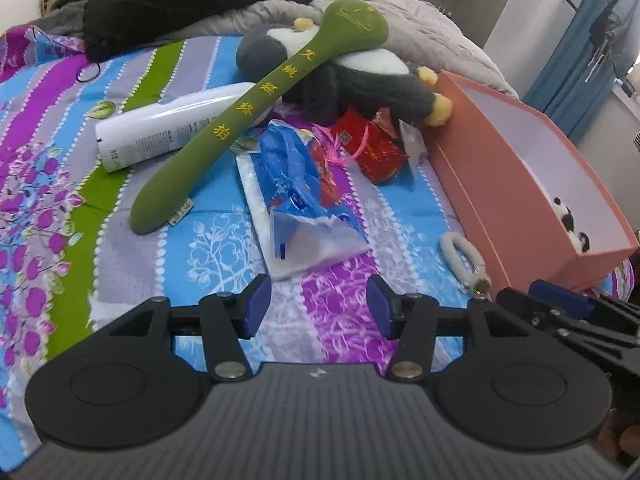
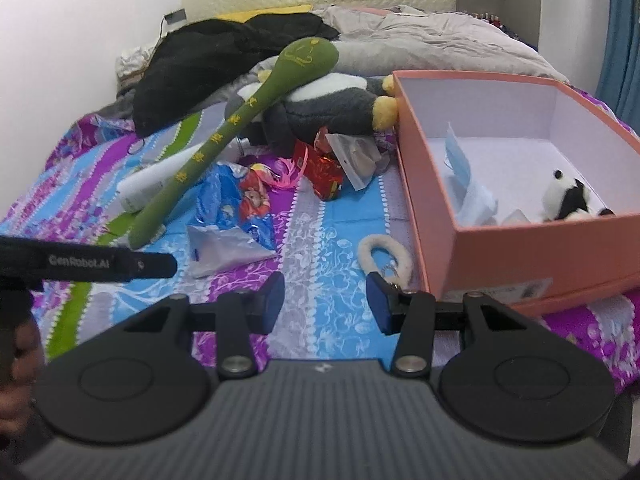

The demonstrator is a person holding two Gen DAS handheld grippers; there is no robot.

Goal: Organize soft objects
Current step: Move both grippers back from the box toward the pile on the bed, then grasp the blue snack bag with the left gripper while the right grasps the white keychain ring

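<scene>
A long green plush stick (image 1: 256, 108) lies across a grey and white plush penguin (image 1: 360, 76) on the bed. To the right stands an open pink box (image 1: 532, 184), and in it lie a small panda plush (image 2: 568, 198) and a blue face mask (image 2: 460, 160). A white fluffy ring (image 2: 384, 254) with a metal clasp lies on the sheet beside the box. My left gripper (image 1: 319, 304) hovers open just short of a crumpled blue plastic bag (image 1: 296, 184), holding nothing. My right gripper (image 2: 326, 300) is open and empty, its right finger close to the fluffy ring.
A white bottle (image 1: 160, 128) lies under the green stick. Red packets (image 1: 372, 144) with pink ribbon sit between the bag and the penguin. A black garment (image 1: 180, 0) and a grey quilt (image 2: 440, 36) are heaped at the far end of the patterned sheet (image 1: 48, 160).
</scene>
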